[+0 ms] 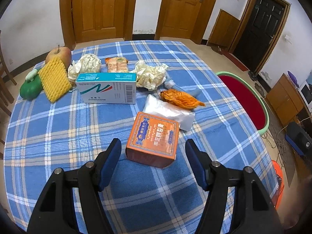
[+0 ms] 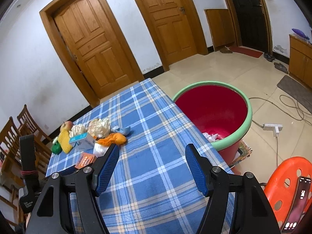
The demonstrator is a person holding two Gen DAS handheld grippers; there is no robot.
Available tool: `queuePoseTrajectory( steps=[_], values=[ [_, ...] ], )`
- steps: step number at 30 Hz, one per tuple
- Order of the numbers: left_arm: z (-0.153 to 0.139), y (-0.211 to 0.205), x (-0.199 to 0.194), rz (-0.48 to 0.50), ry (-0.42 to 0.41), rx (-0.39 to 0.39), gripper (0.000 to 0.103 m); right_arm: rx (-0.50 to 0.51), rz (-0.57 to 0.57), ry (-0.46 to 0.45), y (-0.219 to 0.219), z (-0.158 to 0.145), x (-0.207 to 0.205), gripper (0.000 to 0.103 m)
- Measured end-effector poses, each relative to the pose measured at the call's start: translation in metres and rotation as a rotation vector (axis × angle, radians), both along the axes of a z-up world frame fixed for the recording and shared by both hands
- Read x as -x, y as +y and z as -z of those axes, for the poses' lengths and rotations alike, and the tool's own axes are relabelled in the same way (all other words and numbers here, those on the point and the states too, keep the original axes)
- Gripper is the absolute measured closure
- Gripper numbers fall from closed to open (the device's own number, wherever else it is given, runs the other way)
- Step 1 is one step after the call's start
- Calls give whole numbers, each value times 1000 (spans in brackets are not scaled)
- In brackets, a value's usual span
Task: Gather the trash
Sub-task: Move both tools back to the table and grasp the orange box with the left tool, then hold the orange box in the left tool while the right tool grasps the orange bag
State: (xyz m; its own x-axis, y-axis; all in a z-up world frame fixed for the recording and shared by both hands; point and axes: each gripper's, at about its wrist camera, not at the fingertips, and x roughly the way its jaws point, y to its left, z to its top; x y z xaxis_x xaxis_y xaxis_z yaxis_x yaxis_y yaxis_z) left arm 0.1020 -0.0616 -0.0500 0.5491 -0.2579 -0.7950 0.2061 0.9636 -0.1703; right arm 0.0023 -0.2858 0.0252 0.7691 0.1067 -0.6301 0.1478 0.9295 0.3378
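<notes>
Trash lies scattered over the blue plaid tablecloth. From my left wrist view: orange box just below centre, a clear plastic bag touching its upper right corner, an orange wrapper above that. Toward the upper left, a white-and-teal carton lying on its side, two crumpled paper wads behind it, a snack packet between them. Far left: yellow foam net, apple, green container.

My left gripper stands open, jaws either side of the orange box's near end, pads clear of it, nothing held.

Right wrist view: my right gripper open over bare cloth, holding nothing. Red bin with green rim sits right of centre beside the table edge, white scraps at its bottom. Orange stool lower right, a phone propped on it.
</notes>
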Motion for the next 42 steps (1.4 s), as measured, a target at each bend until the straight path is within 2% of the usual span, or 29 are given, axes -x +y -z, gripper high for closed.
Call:
queuePoseTrajectory(
  steps=[3, 10, 23, 35, 42],
  values=[
    [0, 1, 0, 8, -3, 11, 48, 0, -4, 7, 2, 2, -2, 32],
    [-7, 15, 2, -27, -26, 45, 49, 13, -30, 18, 10, 4, -7, 32],
    [-28, 62, 1, -151, -96, 87, 50, 22, -160, 57, 49, 13, -44, 32],
    [-25, 94, 0, -207, -104, 114, 50, 66, -273, 82, 97, 29, -88, 32],
    [-24, 101, -4, -203, -101, 134, 50, 71, -278, 129, 107, 48, -116, 55]
  ],
)
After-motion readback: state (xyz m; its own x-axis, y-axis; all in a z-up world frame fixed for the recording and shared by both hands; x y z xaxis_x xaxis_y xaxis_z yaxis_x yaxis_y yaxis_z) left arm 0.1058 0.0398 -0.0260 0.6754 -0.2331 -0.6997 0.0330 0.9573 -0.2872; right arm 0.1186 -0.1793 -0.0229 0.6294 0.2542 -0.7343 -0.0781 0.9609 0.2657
